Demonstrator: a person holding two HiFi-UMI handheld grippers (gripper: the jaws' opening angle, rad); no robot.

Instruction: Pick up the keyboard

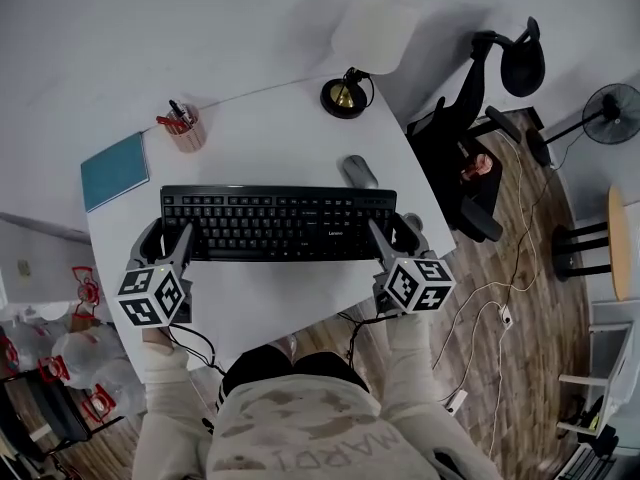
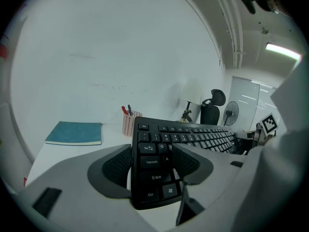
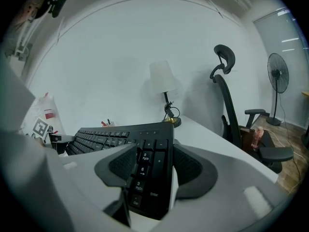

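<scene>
A black keyboard [image 1: 278,223] stretches across the white desk [image 1: 270,298], and a gripper grips each short end. My left gripper [image 1: 170,236] is shut on its left end; in the left gripper view the pads press the keyboard [image 2: 153,175] from both sides at the Shift and Ctrl keys, with the left gripper [image 2: 152,163] around it. My right gripper [image 1: 392,230] is shut on the number-pad end; the right gripper view shows the keyboard [image 3: 147,178] clamped between the pads of the right gripper [image 3: 149,170]. The keyboard looks raised slightly off the desk.
Behind the keyboard lie a grey mouse [image 1: 360,171], a lamp [image 1: 345,96], a pen cup [image 1: 185,128] and a teal notebook [image 1: 113,170]. An office chair [image 1: 470,158] and a fan [image 1: 610,113] stand right of the desk. Bags [image 1: 60,353] sit on the floor at left.
</scene>
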